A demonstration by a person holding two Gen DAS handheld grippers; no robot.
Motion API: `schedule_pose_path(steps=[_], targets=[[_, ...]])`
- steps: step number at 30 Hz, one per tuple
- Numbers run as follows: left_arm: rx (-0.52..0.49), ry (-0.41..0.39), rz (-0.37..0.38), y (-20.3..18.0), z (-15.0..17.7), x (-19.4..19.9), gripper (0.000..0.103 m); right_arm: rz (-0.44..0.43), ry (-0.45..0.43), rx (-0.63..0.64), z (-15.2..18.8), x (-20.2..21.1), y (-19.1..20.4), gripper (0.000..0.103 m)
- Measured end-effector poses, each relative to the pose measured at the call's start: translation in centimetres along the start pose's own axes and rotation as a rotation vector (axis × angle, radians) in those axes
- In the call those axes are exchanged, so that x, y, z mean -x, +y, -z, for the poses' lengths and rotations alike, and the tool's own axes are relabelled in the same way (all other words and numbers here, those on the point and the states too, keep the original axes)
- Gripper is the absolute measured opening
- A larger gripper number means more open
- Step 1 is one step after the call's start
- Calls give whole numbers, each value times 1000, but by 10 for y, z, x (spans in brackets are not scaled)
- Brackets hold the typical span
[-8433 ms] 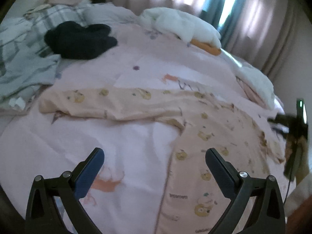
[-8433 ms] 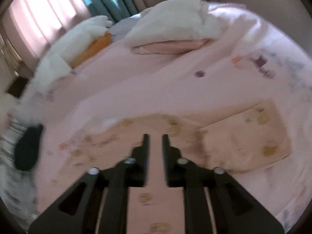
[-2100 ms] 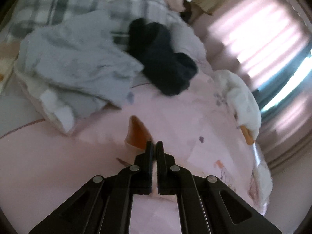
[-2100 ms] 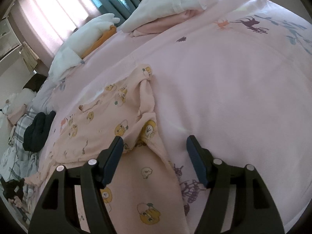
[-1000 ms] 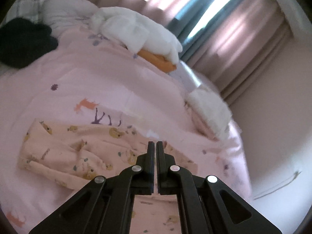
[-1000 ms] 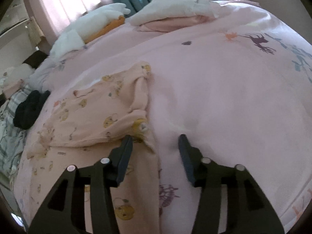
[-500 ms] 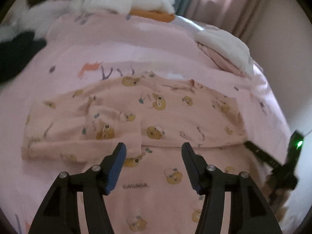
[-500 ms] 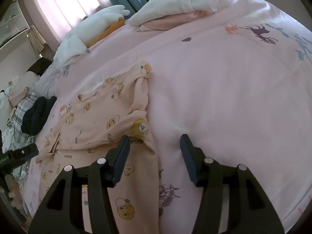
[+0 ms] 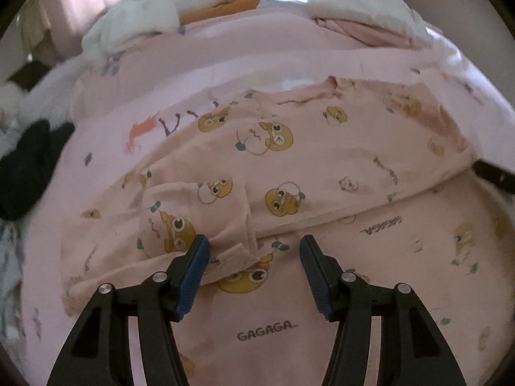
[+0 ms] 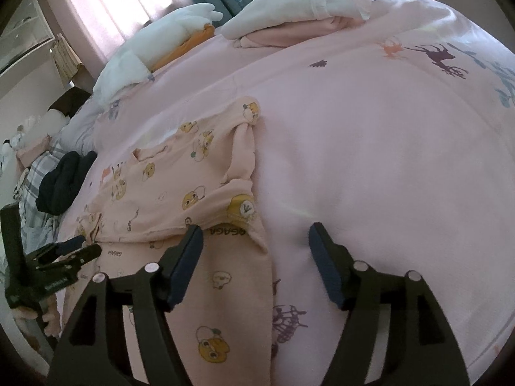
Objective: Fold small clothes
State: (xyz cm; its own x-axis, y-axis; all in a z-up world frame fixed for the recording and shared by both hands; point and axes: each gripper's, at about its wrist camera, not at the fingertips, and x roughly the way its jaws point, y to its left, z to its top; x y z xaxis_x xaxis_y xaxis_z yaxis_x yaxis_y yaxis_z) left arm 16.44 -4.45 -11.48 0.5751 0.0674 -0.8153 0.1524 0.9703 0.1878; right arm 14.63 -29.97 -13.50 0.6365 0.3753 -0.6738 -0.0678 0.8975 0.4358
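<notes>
Now the left claw (image 9: 254,247) is hovering with jaws apart over the folded sleeve of the peach pyjama top (image 9: 322,160), which is lying on the pink bed (image 9: 257,54). Right claw (image 10: 256,234), jaws just widening, is gripping nothing. Beyond, white folded laundry (image 9: 363,6) is sitting clear; a second ago the left jaws were shut.

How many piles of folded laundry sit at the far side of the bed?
2: a white-and-orange pile at far left, a white-over-pink pile at far right. More may lie outside the frame.

Pink bedspread (image 10: 370,135); white pillows (image 9: 167,9); dark bundle (image 10: 64,180) at bed's edge.
</notes>
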Motion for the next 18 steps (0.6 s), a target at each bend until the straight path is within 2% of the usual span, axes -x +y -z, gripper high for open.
schedule_pose_path(steps=[3, 5, 6, 8, 11, 13, 18], targets=[[12, 8, 0, 6, -1, -3, 53, 3, 2, 9, 0, -1, 2, 73], [78, 22, 24, 20, -2, -5, 35, -1, 2, 8, 0, -1, 2, 74], [142, 29, 61, 31, -3, -4, 31, -2, 3, 7, 0, -1, 1, 74], [217, 38, 105, 44, -3, -1, 16, -3, 4, 8, 0, -1, 2, 75], [299, 53, 157, 60, -3, 2, 9, -2, 7, 12, -1, -2, 3, 76], [342, 48, 174, 67, -5, 6, 8, -2, 7, 13, -1, -2, 4, 77], [423, -11, 254, 68, -20, 32, 6, -10, 6, 7, -1, -2, 4, 77]])
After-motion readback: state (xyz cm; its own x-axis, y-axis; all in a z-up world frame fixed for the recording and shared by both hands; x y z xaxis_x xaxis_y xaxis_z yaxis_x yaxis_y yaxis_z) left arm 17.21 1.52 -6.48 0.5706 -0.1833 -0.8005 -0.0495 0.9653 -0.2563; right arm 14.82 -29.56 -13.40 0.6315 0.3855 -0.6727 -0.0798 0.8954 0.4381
